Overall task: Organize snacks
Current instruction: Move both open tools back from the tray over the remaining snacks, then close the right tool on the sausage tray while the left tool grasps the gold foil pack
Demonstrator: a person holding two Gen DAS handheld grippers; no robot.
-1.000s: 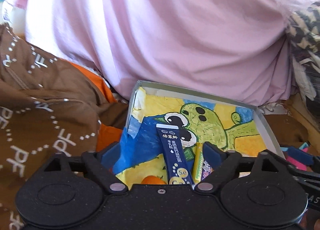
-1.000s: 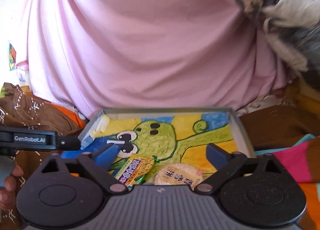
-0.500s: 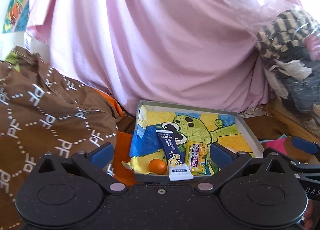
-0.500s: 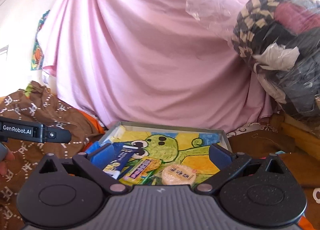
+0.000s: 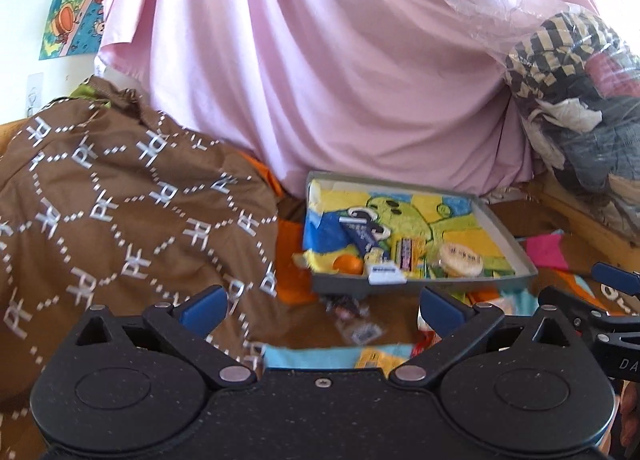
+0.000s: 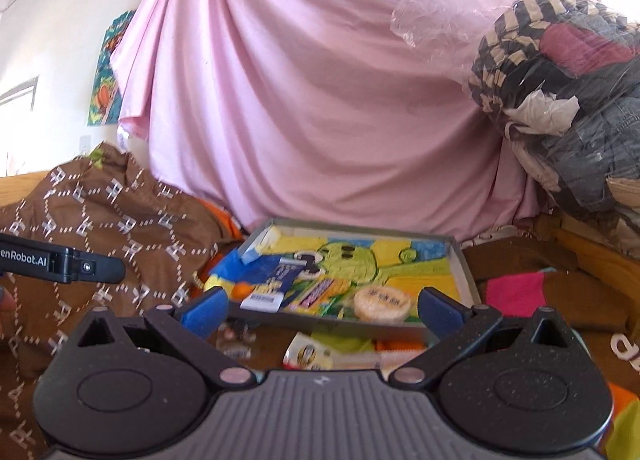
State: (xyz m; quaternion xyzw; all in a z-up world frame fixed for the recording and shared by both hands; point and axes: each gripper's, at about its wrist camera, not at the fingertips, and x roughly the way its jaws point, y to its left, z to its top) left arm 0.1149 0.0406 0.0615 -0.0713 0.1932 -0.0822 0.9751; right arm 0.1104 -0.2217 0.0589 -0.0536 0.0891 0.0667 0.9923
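A shallow grey box (image 5: 420,287) (image 6: 464,264) with a yellow-green cartoon picture inside lies on the bed. It holds a dark blue sachet (image 5: 362,236) (image 6: 280,274), a small orange fruit (image 5: 347,263) (image 6: 241,289), a purple and yellow candy bar (image 5: 405,254) (image 6: 316,294) and a round rice cracker (image 5: 460,258) (image 6: 383,302). My left gripper (image 5: 322,306) is open and empty, well short of the box. My right gripper (image 6: 322,306) is open and empty too, just before the box's near wall. Loose wrapped snacks (image 5: 354,324) (image 6: 310,352) lie in front of the box.
A brown patterned quilt (image 5: 120,199) (image 6: 100,211) is heaped on the left. A pink sheet (image 5: 320,59) (image 6: 300,99) hangs behind the box. A plastic bag of clothes (image 5: 580,99) (image 6: 560,79) is piled at the right. Pink cloth (image 5: 542,252) (image 6: 516,294) lies right of the box.
Both grippers have pulled back and up from over the box. The box now looks smaller and farther away, and loose snacks in front of it have come into view.
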